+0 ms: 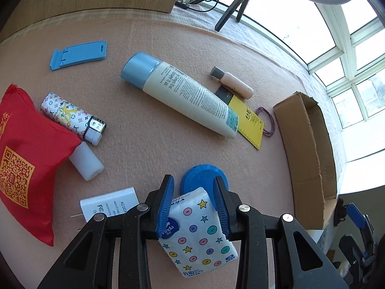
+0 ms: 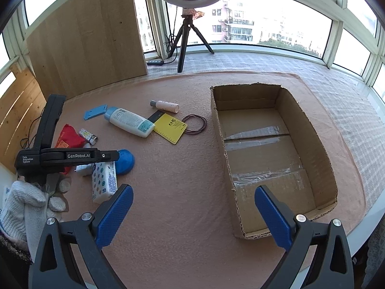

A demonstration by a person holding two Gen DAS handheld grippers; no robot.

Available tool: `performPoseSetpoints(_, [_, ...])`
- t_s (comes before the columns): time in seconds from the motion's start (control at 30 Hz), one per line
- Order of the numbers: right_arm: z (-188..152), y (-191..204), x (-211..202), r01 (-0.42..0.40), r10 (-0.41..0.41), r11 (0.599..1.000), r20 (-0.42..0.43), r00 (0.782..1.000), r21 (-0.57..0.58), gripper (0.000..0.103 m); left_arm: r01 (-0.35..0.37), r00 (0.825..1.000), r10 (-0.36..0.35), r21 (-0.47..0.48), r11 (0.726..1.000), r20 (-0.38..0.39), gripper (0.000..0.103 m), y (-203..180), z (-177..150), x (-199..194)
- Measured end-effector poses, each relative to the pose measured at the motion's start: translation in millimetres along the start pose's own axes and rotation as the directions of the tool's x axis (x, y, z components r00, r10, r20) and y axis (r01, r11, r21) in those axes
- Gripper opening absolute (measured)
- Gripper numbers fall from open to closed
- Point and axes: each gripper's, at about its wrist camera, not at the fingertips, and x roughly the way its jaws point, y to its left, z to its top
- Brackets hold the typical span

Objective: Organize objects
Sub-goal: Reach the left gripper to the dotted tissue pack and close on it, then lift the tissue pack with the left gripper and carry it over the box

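Your left gripper is clamped on the tissue pack, both blue pads pressed to its sides; pack sits low-center in the left wrist view, tilted, w/ stars and dots on the wrap. In the right wrist view the same pack shows at lower left under the black left gripper body, w/ your gloved hand behind it at the left edge.

Your right gripper is released, jaws spread wide, nothing between them; it sits at bottom center, near the cardboard box, which fills the right half of that view and lies open-topped on the pink mat.

Just behind the pack: blue round lid, partly hidden. White charger sits lower left, beside the left finger. Red pouch at the left edge overlaps a white cylinder and a patterned lighter. Big lotion bottle lies mid-frame, its base end on a yellow card; small bottle and hair ties are near it. Blue phone stand is upper left.
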Motion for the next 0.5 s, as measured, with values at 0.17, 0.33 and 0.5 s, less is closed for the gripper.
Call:
performPoseSetpoints(0.17, [2.8,5.8,3.0,-0.013,0.013,1.0,-0.003,1.0,-0.015,0.1,0.019,1.0,-0.019,0.005,1.0,-0.007,0.036,-5.6,-30.0,2.8])
performPoseSetpoints(0.33, [8.1,12.7,12.9,-0.049,0.048,0.998,-0.024,0.999,-0.03,0.1,-0.009,1.0,0.008,0.025,1.0,0.019,0.037,-13.7,-45.5,-7.9])
performPoseSetpoints(0.5, [16.0,28.0,30.6,-0.116,0.109,0.989,-0.074,0.991,-0.093,0.1,-0.064,0.994,0.064,0.002,0.998,0.092,0.049,-8.4,-65.9,-37.0])
